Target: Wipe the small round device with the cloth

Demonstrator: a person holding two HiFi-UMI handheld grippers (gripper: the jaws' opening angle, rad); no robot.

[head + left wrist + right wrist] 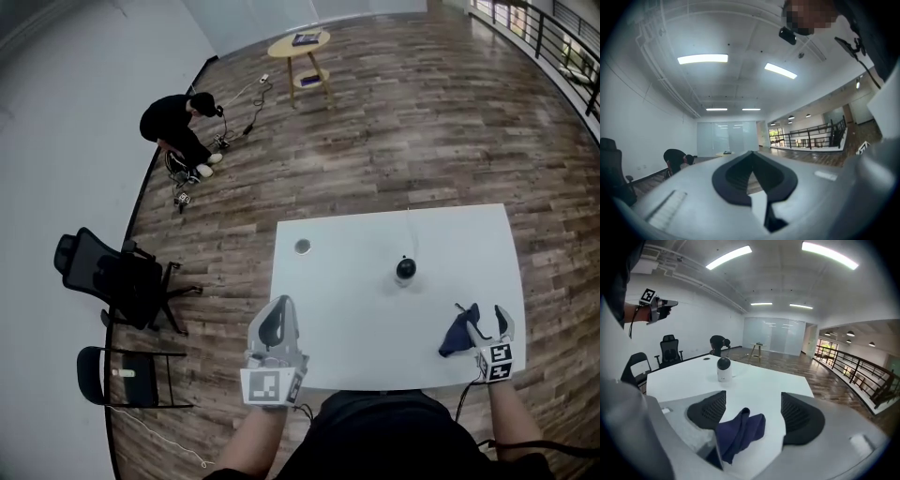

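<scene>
In the head view, the right gripper's jaws stand wide apart over the near right corner of the white table. A dark blue cloth is bunched beside the left jaw. The left gripper's jaws are together with nothing in them, above the table's near left part. The small round device shows as a dark ball on a pale base. It stands upright near the middle of the table, well apart from both grippers and from the cloth. The person's body cuts off the table's near edge, and this view does not show whether the cloth rests on the table.

In the left gripper view, the dark pads meet at their tips with nothing between them. The gripper's own grey body fills the lower half of the view, and it points level across the room.

In the right gripper view, the pads are well apart and press on nothing. The crumpled cloth lies on the table between them, nearer the left pad. Its lower end is hidden behind the gripper's body, so contact with that pad cannot be told. Beyond the jaws and left of centre, the device has a white cylindrical body under a black domed head. This gripper tilts down toward the table. The other hand holds the left gripper raised at the upper left.
</scene>
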